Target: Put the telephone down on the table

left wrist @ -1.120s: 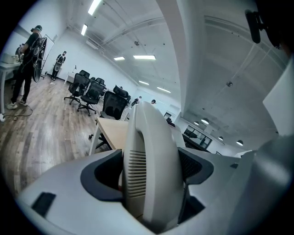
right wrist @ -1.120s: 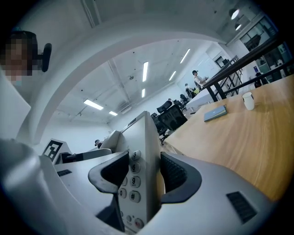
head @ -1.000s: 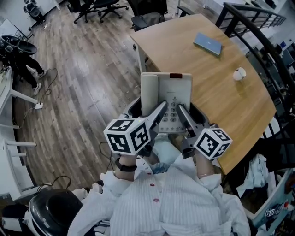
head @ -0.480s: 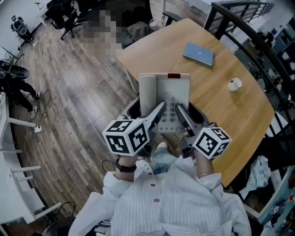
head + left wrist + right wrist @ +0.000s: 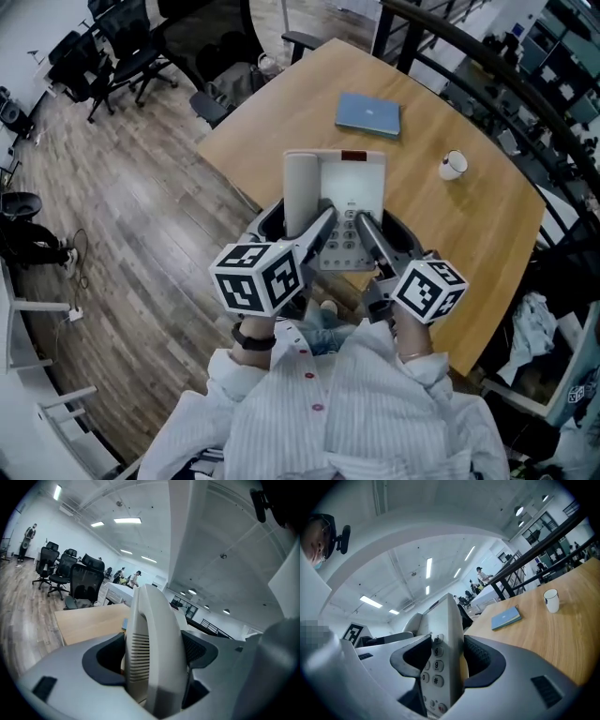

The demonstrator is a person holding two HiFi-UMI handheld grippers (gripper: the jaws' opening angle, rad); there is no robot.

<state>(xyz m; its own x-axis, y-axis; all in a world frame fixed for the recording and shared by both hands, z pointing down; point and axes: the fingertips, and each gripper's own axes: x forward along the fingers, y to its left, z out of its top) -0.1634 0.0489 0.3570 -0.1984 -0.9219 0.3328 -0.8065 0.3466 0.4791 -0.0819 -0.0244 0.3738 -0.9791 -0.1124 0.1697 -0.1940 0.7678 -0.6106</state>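
Observation:
A beige desk telephone (image 5: 336,202) with its handset on the left and its keypad on the right hangs in front of me, over the near edge of the wooden table (image 5: 281,103). My left gripper (image 5: 298,225) is shut on the handset side; in the left gripper view the handset (image 5: 150,648) fills the gap between the jaws of the left gripper (image 5: 154,667). My right gripper (image 5: 386,232) is shut on the keypad side, and in the right gripper view the phone (image 5: 440,639) stands on edge between the jaws of the right gripper (image 5: 443,667).
A blue book (image 5: 367,113) and a white cup (image 5: 453,165) lie farther back on the table. A black railing (image 5: 525,103) runs along its right side. Office chairs (image 5: 122,47) stand on the wood floor at upper left. A pale cloth (image 5: 530,328) lies at lower right.
The table, book and cup have shifted left and down in the head view as I moved toward the table. Both grippers still hold the phone the same way.

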